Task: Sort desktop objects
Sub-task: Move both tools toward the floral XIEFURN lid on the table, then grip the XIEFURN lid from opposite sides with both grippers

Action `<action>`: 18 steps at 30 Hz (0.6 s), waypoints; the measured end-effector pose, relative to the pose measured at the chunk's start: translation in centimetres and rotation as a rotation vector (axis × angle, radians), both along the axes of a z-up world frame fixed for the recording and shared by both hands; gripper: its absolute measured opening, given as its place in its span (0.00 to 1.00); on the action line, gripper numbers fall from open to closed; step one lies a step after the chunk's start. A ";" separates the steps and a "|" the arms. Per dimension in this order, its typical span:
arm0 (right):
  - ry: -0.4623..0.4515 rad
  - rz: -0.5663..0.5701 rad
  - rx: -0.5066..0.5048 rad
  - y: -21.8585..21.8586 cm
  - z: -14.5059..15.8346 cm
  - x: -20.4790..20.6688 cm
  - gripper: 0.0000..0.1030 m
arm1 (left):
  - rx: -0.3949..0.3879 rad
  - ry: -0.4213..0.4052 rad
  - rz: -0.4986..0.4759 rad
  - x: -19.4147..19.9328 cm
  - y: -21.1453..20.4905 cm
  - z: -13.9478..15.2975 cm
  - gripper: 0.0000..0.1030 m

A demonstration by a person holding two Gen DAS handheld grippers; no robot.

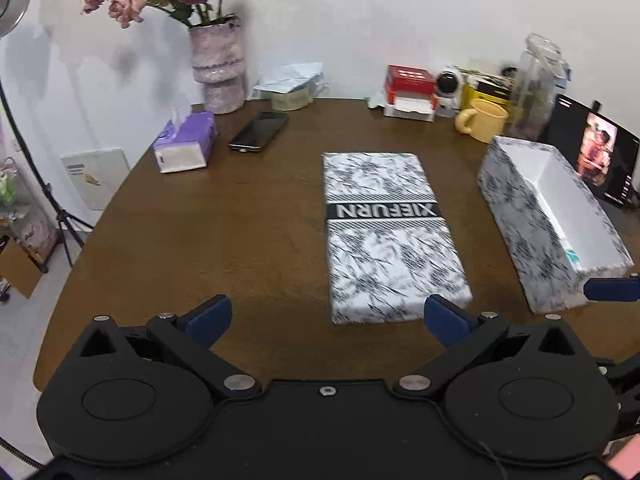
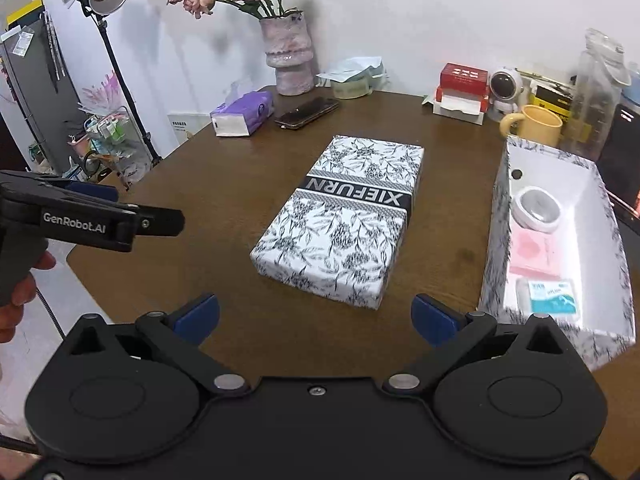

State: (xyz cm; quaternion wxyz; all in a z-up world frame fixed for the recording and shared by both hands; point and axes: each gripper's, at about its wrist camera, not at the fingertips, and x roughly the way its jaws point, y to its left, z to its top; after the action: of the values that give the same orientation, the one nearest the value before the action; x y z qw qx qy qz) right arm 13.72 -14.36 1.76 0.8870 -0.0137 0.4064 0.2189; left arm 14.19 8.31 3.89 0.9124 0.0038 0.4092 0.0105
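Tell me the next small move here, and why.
Probably bring both claws forward to the patterned lid. The open box already holds a round tin, a pink pad and a packet, the lid lies flat beside it, and the left claw and right claw are open, holding nothing.

We are reading "XIEFURN" upside down on the box lid's (image 2: 344, 220) black band, and "GenRobot.AI" on the left gripper (image 2: 92, 216).
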 end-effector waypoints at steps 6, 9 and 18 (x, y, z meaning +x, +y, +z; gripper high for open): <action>-0.008 0.041 -0.012 1.2 -0.4 3.2 1.00 | 0.006 0.005 0.026 2.1 0.7 -0.3 1.00; -0.004 0.061 -0.017 1.6 -0.9 4.6 1.00 | 0.011 0.020 0.034 3.4 0.7 -0.9 1.00; 0.028 0.086 -0.038 2.2 -2.8 9.4 1.00 | -0.006 0.073 0.062 7.3 0.9 -3.2 1.00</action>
State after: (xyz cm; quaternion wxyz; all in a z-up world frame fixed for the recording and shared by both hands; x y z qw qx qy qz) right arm 23.07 -12.12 -1.04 0.8706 -0.0449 0.4218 0.2493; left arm 21.53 9.17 0.64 0.8960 -0.0114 0.4423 0.0374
